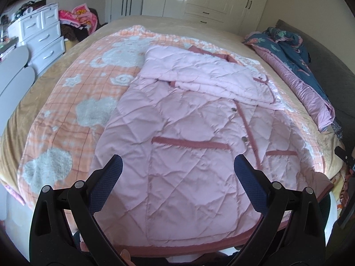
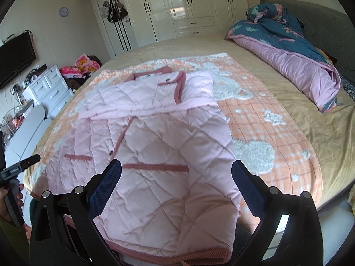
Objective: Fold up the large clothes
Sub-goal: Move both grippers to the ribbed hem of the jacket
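A pink quilted jacket [image 1: 188,133] with dark pink trim lies spread on the bed, its sleeves folded across the chest; the same jacket [image 2: 159,146] fills the middle of the right wrist view. My left gripper [image 1: 177,161] hovers open above the jacket's lower left pocket, holding nothing. My right gripper [image 2: 176,166] is also open and empty, above the jacket's lower right part near the hem. The jacket's hem hangs near the bed's front edge. The left gripper's handle [image 2: 13,177], held by a hand, shows at the left edge of the right wrist view.
The jacket rests on an orange checked blanket [image 1: 73,102] over a tan bedspread [image 2: 288,102]. A rolled blue and purple duvet [image 2: 292,55] lies at the bed's right side. White drawers [image 1: 42,37] and clothes piles stand left; wardrobes [image 2: 188,6] line the far wall.
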A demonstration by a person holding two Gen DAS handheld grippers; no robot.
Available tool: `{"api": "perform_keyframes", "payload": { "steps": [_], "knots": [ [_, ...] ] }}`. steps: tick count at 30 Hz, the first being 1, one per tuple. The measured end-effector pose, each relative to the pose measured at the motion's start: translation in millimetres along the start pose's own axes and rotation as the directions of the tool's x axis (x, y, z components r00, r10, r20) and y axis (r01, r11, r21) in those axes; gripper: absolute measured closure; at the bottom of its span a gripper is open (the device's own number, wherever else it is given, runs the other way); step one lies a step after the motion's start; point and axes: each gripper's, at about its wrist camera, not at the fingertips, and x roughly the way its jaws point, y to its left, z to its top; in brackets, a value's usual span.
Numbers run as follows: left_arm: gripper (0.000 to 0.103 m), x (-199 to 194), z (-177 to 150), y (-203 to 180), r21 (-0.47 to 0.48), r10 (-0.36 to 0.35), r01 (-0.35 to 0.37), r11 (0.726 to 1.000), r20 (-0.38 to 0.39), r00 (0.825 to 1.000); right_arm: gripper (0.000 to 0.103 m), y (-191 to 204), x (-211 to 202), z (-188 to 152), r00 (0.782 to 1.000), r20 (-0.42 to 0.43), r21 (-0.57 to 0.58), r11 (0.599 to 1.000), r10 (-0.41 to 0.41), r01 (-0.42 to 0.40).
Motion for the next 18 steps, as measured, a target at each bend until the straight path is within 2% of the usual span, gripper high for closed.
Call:
{"api": "perform_keyframes", "payload": {
  "steps": [8,18],
  "knots": [
    [0.009,5.3,-9.4,25.8,-0.037,0.039,-0.04,0.998,-0.031,0.999,0.004,-18.3,13.1,-23.2,0.998,-0.062,0.031,0.999,-0.018,0.02],
    [0.009,10.4,-29.0,63.8,-0.102,0.084,-0.093,0.99,-0.089,0.993,0.004,-23.1,11.9,-25.5,0.998,-0.059,0.039,0.999,-0.008,0.011]
  ]
}}
